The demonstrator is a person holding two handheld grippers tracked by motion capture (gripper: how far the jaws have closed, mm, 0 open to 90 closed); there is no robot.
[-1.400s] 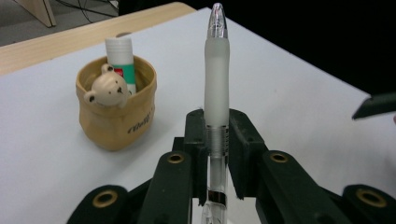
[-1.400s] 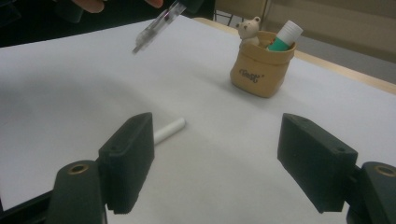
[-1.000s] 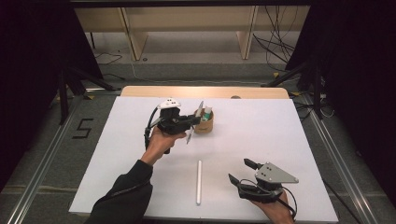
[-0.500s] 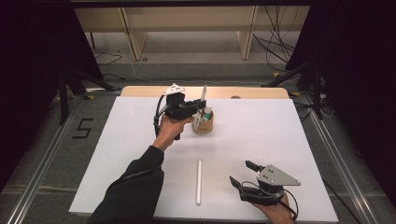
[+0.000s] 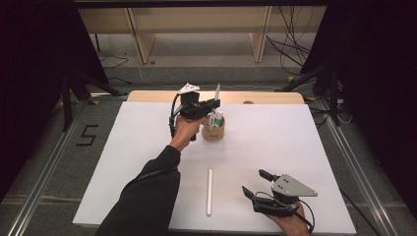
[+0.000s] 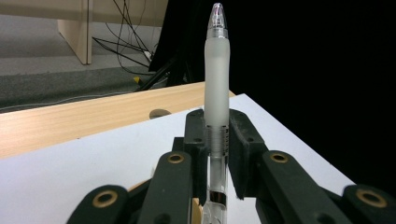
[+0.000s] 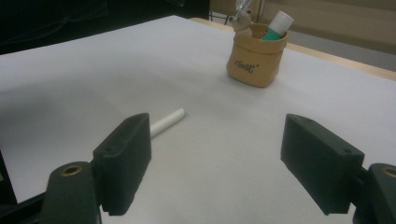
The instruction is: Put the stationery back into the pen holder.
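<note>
White tabletop (image 5: 123, 162): my left gripper (image 5: 212, 104) clamps an upright pen (image 6: 216, 88) above the pouch (image 5: 213, 132); a tilt could tip it. Right gripper (image 5: 260, 184) open.

Digit "5" marked on floor (image 5: 87, 135) left of table; print on tan pouch (image 7: 256, 56) illegible.
</note>
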